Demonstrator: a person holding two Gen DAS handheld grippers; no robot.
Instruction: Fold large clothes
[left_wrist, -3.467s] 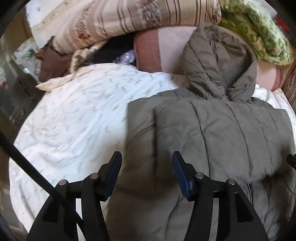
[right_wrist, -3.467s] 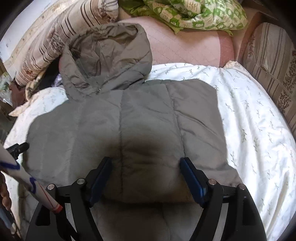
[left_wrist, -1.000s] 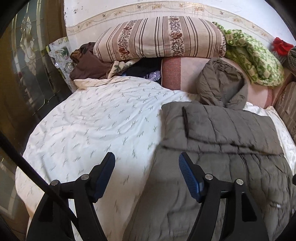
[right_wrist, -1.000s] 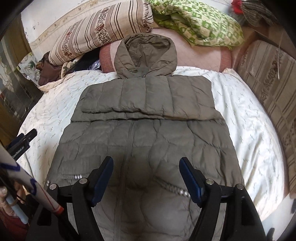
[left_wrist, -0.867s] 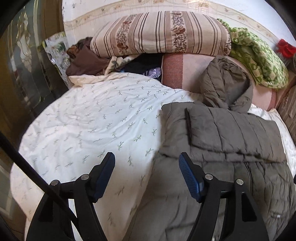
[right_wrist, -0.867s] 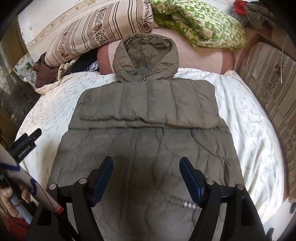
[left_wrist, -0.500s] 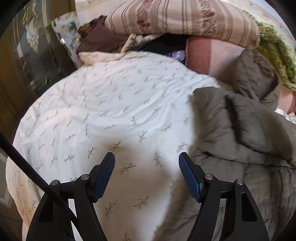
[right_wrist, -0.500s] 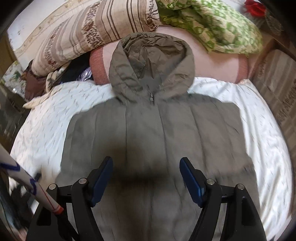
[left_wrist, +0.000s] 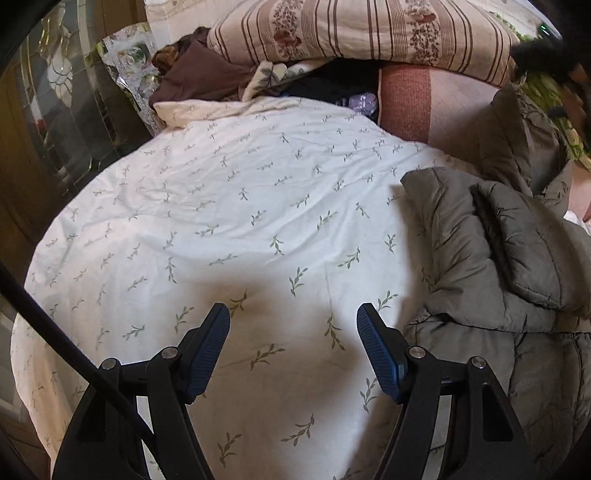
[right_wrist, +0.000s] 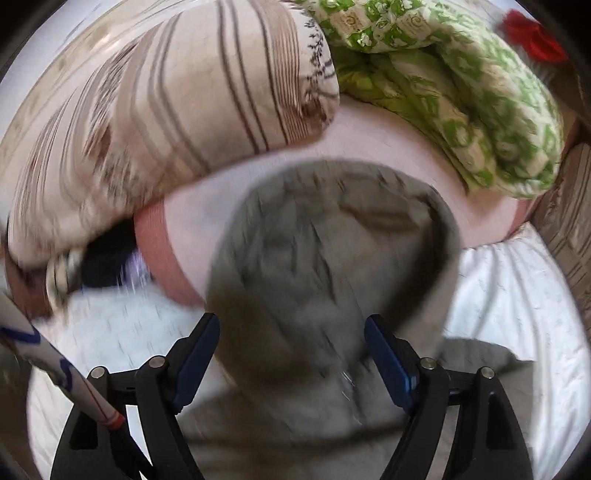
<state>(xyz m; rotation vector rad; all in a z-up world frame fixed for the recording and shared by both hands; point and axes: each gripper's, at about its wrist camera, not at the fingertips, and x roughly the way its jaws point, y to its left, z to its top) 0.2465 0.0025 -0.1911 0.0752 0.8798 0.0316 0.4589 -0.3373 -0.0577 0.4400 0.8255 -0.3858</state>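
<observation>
Jacket (left_wrist: 491, 266): grey-green, quilted, hooded; lies on the sheet (left_wrist: 229, 206) at 3 o'clock in the left view, one sleeve folded across the chest, a dark cuff edge showing. Body seems partly folded; hood not yet turned in

Hood (right_wrist: 325, 258): fills the centre of the blurred right view, spread up against the pink bolster (right_wrist: 369, 140) at 12 o'clock

Right gripper (right_wrist: 291, 347): over the base of the hood, jaws opening, nothing pinched; the hood fabric shows between the blue pads but they do not press on it

Left gripper (left_wrist: 293, 347): over bare sheet at 6 o'clock, jaws apart and empty, jacket edge just beside its right finger at 3 o'clock

Surroundings: striped pillow (left_wrist: 362, 33) at 12 o'clock, green quilt (right_wrist: 461, 96) at 1 o'clock in the right view, brown cloth (left_wrist: 199, 74) at 11 o'clock in the left view

Step in hand, as judged: fold the hood down onto the chest. To do it well, bite the hood near its top rim, taking both layers, and draw it straight toward 6 o'clock along the zip line. The left gripper could pin the shoulder so the body does not slide. Padded fabric springs back, so press the crease flat before letting go
</observation>
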